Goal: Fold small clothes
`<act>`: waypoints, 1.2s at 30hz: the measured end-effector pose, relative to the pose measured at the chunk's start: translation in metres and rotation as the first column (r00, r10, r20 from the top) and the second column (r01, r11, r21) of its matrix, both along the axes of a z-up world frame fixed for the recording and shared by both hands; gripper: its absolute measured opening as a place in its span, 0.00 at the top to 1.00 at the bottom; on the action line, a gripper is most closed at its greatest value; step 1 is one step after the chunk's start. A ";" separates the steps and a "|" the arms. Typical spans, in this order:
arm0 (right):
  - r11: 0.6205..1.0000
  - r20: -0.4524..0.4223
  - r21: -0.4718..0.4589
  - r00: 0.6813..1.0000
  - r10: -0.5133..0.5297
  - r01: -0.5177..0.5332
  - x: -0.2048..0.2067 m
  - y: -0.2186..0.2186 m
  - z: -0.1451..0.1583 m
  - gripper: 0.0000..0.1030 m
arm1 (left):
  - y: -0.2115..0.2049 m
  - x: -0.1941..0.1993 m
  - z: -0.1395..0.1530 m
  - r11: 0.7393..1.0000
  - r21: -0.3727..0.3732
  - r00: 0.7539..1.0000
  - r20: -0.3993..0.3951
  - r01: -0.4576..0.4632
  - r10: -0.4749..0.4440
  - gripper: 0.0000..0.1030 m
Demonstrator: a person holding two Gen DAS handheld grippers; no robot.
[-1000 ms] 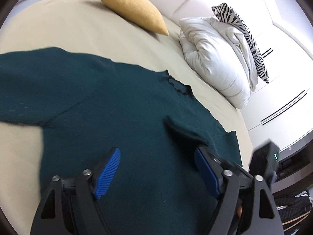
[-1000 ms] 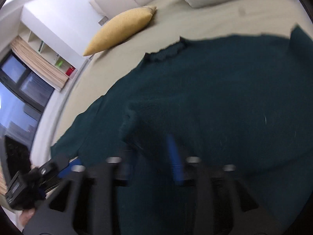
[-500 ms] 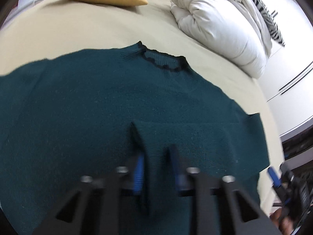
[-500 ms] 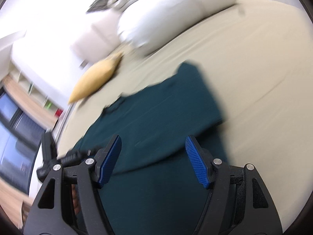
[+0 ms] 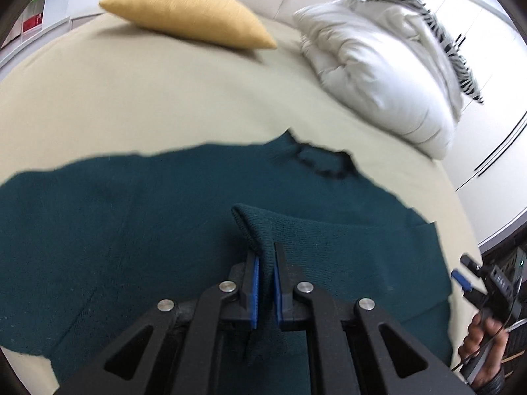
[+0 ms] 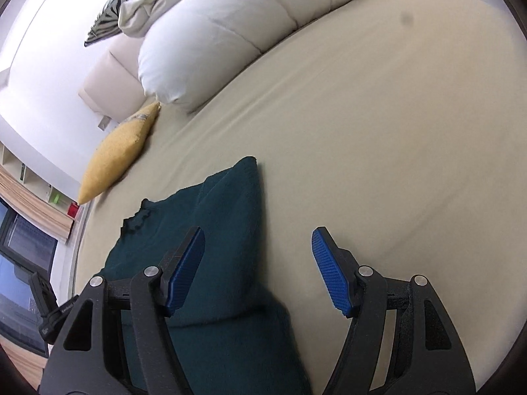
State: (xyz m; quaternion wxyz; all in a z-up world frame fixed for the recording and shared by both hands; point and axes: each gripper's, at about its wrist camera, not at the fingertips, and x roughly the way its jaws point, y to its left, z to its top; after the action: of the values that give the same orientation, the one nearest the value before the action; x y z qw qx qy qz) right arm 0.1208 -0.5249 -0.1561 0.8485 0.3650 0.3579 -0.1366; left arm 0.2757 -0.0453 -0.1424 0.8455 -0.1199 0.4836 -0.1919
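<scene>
A dark teal knit sweater point(image 5: 115, 230) lies spread on the beige bed, its frilled neckline point(image 5: 316, 161) toward the pillows. In the left wrist view my left gripper point(image 5: 266, 260) is shut on a folded-over sleeve cuff point(image 5: 260, 227) of the sweater, the knit pinched between its blue pads. In the right wrist view my right gripper point(image 6: 258, 263) stands open above the sweater's right side point(image 6: 227, 230), its left finger over the knit, its right finger over bare sheet, nothing between the pads. The right gripper also shows at the edge of the left wrist view point(image 5: 461, 279), held by a hand.
A yellow cushion point(image 5: 191, 19) and a white duvet point(image 5: 378, 62) with a zebra-print pillow point(image 5: 428, 16) lie at the head of the bed. Beige sheet point(image 6: 395, 131) stretches to the right of the sweater. The bed's edge runs along the right in the left wrist view.
My left gripper went from wide open to shut on the sleeve cuff. The right gripper swung away from the sweater's middle to its right side and stayed open.
</scene>
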 end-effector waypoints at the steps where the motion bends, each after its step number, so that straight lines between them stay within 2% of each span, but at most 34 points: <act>1: 1.000 -0.010 -0.004 1.000 0.010 -0.010 0.006 0.000 -0.003 0.38 | 0.002 0.000 -0.006 1.000 0.000 1.000 -0.004 -0.002 0.002 0.92; 7: 0.997 -0.081 -0.037 0.995 0.062 -0.065 0.050 0.002 -0.019 0.53 | 0.006 -0.007 -0.010 1.000 -0.023 1.000 0.009 -0.002 0.003 0.92; 9: 0.992 -0.106 -0.052 0.988 0.108 -0.114 0.065 0.007 -0.024 0.70 | 0.013 -0.011 -0.009 0.999 -0.041 1.000 0.017 -0.016 0.017 0.92; 10: 0.990 -0.124 -0.060 0.985 0.117 -0.125 0.071 0.008 -0.026 0.75 | 0.011 -0.011 -0.009 0.999 -0.039 1.000 0.023 -0.017 0.018 0.92; 11: 0.989 -0.137 -0.067 0.983 0.119 -0.130 0.075 0.007 -0.028 0.85 | 0.010 -0.013 -0.008 0.999 -0.035 0.999 0.028 -0.017 0.018 0.92; 12: 0.988 -0.146 -0.075 0.982 0.122 -0.134 0.079 0.008 -0.029 0.91 | 0.009 -0.014 -0.008 1.000 -0.028 0.999 0.034 -0.015 0.016 0.92; 14: 0.986 -0.155 -0.085 0.980 0.126 -0.140 0.083 0.006 -0.029 0.93 | 0.006 -0.013 -0.012 1.000 -0.010 0.999 0.035 -0.014 0.015 0.92; 17: 0.985 -0.158 -0.107 0.980 0.119 -0.136 0.086 0.003 -0.036 0.95 | 0.004 -0.009 -0.020 0.999 -0.022 0.999 0.025 -0.023 0.023 0.92; 19: 0.989 -0.144 -0.088 0.984 0.105 -0.118 0.088 -0.004 -0.042 0.96 | 0.005 -0.010 -0.019 0.999 -0.030 0.999 0.031 -0.022 0.023 0.92; 24: 0.982 -0.158 -0.138 0.982 0.108 -0.130 0.094 0.006 -0.035 0.94 | 0.010 -0.009 -0.018 0.999 -0.044 0.999 0.028 -0.019 0.020 0.92; 29: 0.984 -0.143 -0.130 0.984 0.103 -0.122 0.079 0.010 -0.035 0.94 | 0.007 -0.003 -0.007 0.999 -0.037 0.998 0.056 -0.008 0.010 0.92; 34: 0.979 -0.119 -0.173 0.989 0.090 -0.110 0.078 0.016 -0.025 0.94 | 0.007 0.003 0.008 1.000 -0.019 0.994 0.105 0.000 0.002 0.92; 36: 0.976 -0.108 -0.185 0.990 0.095 -0.114 0.080 0.020 -0.021 0.95 | 0.009 0.008 0.005 1.000 -0.019 0.995 0.097 -0.009 0.011 0.92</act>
State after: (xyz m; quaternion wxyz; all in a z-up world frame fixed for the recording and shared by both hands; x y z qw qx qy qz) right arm 0.2007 -0.5048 -0.1767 0.8668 0.2557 0.4034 -0.1434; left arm 0.2833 -0.0366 -0.1369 0.8679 -0.1206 0.4395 -0.1978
